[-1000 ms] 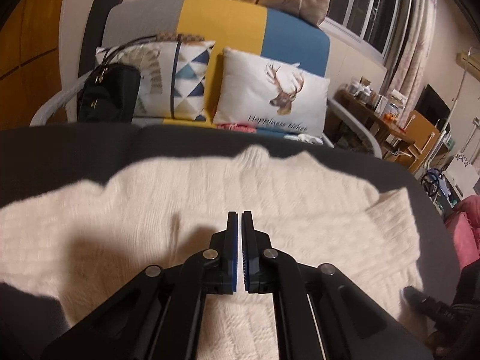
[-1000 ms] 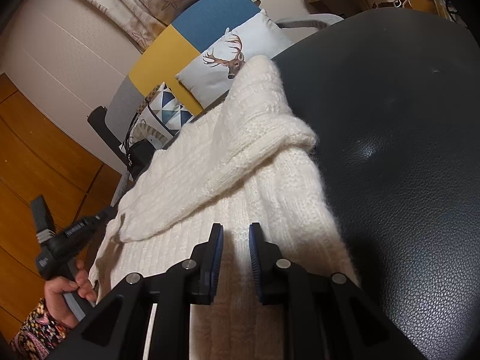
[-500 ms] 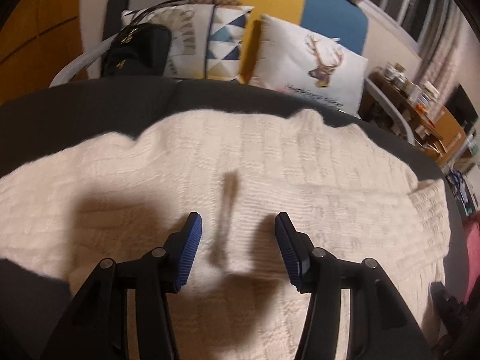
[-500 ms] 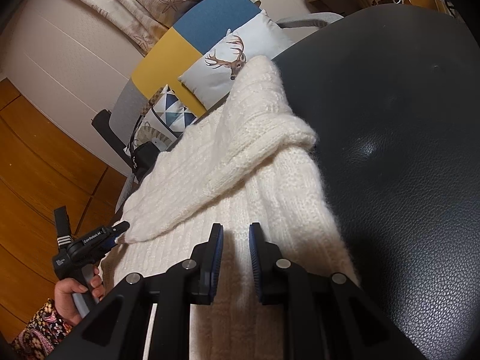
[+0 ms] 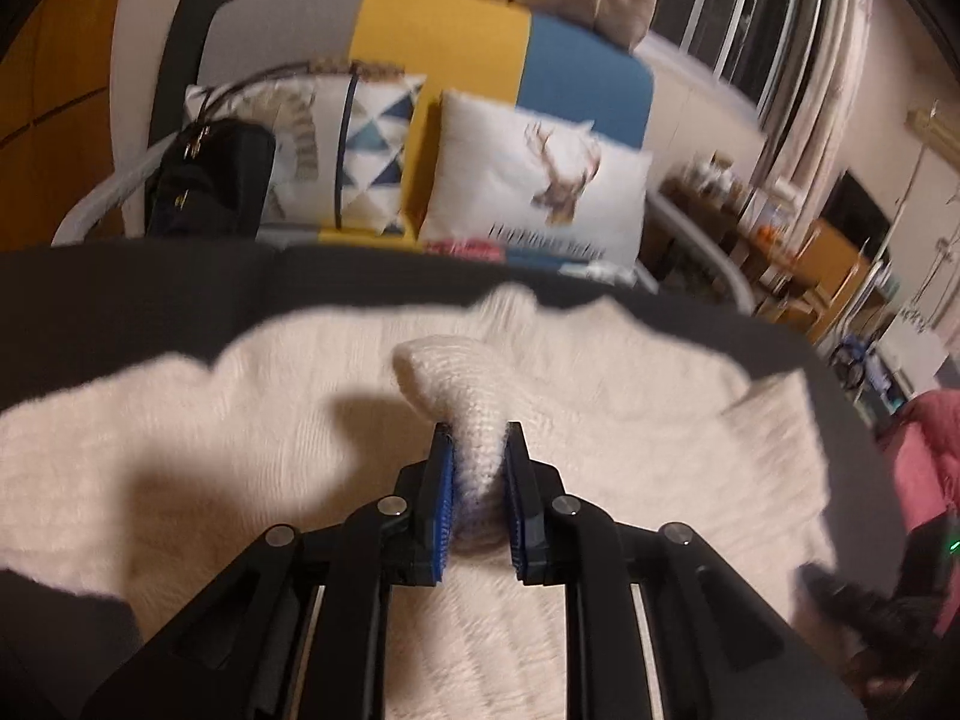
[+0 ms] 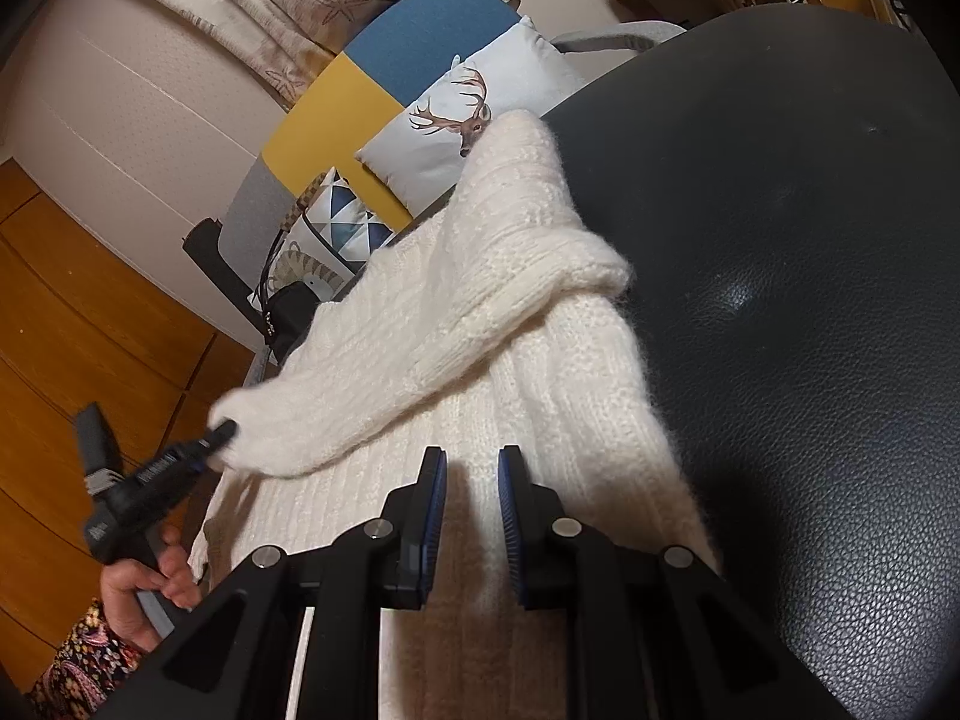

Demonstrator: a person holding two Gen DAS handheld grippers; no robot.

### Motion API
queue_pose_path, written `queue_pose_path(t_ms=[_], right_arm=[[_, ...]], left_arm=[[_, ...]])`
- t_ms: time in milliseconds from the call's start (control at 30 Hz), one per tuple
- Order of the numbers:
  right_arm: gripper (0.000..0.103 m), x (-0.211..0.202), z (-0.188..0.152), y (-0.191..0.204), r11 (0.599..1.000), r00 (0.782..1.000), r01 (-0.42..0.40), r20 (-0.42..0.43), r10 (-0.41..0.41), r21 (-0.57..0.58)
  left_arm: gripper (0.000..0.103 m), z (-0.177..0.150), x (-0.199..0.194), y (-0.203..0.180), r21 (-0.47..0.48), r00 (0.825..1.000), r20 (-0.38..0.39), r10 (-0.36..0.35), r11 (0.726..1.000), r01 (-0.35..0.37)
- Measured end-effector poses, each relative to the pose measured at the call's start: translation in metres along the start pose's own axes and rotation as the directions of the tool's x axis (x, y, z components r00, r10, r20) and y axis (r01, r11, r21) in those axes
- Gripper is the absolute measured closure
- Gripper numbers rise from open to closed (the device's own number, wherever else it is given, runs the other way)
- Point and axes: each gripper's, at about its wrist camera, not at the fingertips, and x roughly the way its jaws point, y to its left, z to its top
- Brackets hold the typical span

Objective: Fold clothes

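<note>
1. Between the jaws of the left gripper [image 5: 478, 468] sits a bunched ridge of the cream knitted sweater [image 5: 252, 450]; these jaws have just been closing and now pinch the wool, with a peak of fabric standing up just ahead of them.
2. Beyond that pinch the sweater lies spread across the dark leather tabletop [image 6: 810, 300], its far edge short of the cushions on the sofa behind.
3. From the right wrist view, the left gripper [image 6: 222, 433] holds the tip of a sleeve that lies folded across the body, and a hand [image 6: 141, 594] grips its handle.
4. The right gripper [image 6: 472, 480] hangs over the near hem with its jaws narrow and nothing between them; the pads look clear of the wool, though I cannot tell for certain whether the tips brush it.
5. To do this step well, I would say the left should lift only enough to free the sleeve, then carry it straight so the fold line stays even.
6. The knit looks thick and stretchy, so a hard pull would likely drag the whole body across the slick leather.
7. The right gripper seems best used to pin the body near its jaws while the left moves.
8. A shallow pinch may slip off fluffy yarn.
</note>
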Motion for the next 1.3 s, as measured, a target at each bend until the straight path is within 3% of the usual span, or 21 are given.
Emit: queue_pose_path(t_ms=[233, 333, 533, 733, 900, 967, 1000, 1167, 1300], right_arm=[[0.086, -0.002, 0.005, -0.001, 0.999, 1.0, -0.016, -0.012, 0.017, 0.032], [0.097, 0.0, 0.011, -0.002, 0.999, 1.0, -0.021, -0.02, 0.022, 0.047], [0.098, 0.009, 0.021, 0.0, 0.999, 0.999, -0.021, -0.037, 0.023, 0.044], [0.098, 0.011, 0.023, 0.007, 1.0, 0.999, 0.014, -0.031, -0.014, 0.007], [0.098, 0.02, 0.029, 0.004, 0.998, 0.999, 0.026, -0.031, -0.024, 0.051], [0.099, 0.021, 0.033, 0.004, 0.998, 1.0, 0.023, -0.021, -0.021, 0.062], [0.099, 0.021, 0.035, 0.004, 0.998, 0.999, 0.03, -0.016, -0.029, 0.06], [0.1, 0.025, 0.039, -0.003, 0.993, 0.999, 0.049, -0.012, -0.048, 0.104], [0.1, 0.028, 0.041, -0.008, 0.989, 0.999, 0.042, -0.015, -0.04, 0.145]], left_arm=[[0.088, 0.015, -0.012, -0.004, -0.013, 0.999, 0.021, -0.034, 0.999, 0.035], [0.088, 0.015, -0.012, -0.002, -0.032, 0.999, 0.019, -0.044, 0.998, 0.045], [0.088, 0.011, -0.019, 0.004, -0.062, 0.998, 0.027, -0.055, 0.996, 0.057], [0.088, 0.004, -0.015, 0.017, -0.093, 1.0, 0.012, -0.019, 0.995, 0.02], [0.086, -0.019, 0.008, 0.019, -0.029, 0.994, -0.061, 0.094, 0.995, -0.096], [0.079, -0.029, 0.016, 0.02, -0.003, 0.984, -0.09, 0.157, 0.988, -0.158], [0.071, -0.036, 0.019, 0.02, 0.012, 0.975, -0.1, 0.198, 0.98, -0.197], [0.063, -0.042, 0.017, 0.014, 0.047, 0.948, -0.062, 0.311, 0.95, -0.309], [0.063, -0.044, 0.02, 0.013, 0.071, 0.948, -0.058, 0.313, 0.949, -0.309]])
